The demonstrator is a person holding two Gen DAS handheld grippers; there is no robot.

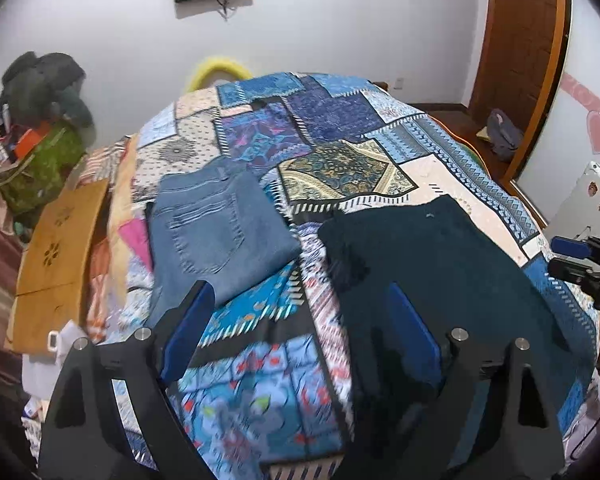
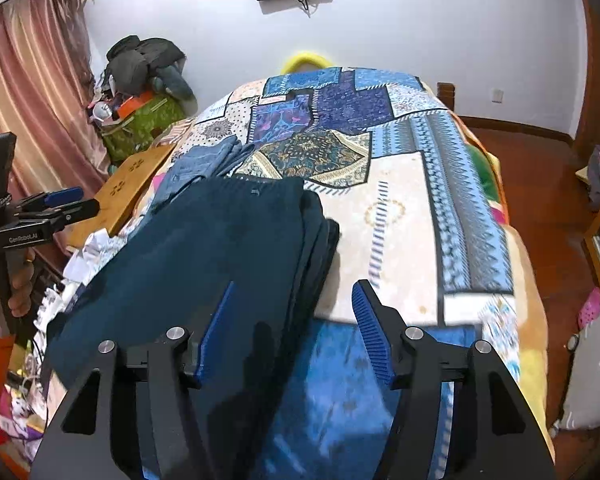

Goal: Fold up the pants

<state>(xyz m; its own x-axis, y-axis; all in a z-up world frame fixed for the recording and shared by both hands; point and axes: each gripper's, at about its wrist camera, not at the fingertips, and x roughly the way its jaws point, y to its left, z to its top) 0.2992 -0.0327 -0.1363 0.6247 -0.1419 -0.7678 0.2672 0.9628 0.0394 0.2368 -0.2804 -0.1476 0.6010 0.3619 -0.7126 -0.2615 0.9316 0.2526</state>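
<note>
Dark teal pants (image 2: 204, 256), folded, lay on patchwork bedspread (image 2: 400, 216), long axis toward far wall, waistband farthest. Left gripper (image 1: 300, 328) spread wide, right gripper (image 2: 292, 320) parted, both empty.

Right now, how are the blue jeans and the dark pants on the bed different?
The blue jeans are light, faded denim with a stitched back pocket showing; the dark pants are deep teal and plain, with no pocket visible. The jeans lie nearer the wooden board at the bed's edge; the dark pants lie closer to both grippers. The dark pants cover a bigger patch of the patchwork bedspread. Both are folded and lie flat, with nothing gripping them.
</note>
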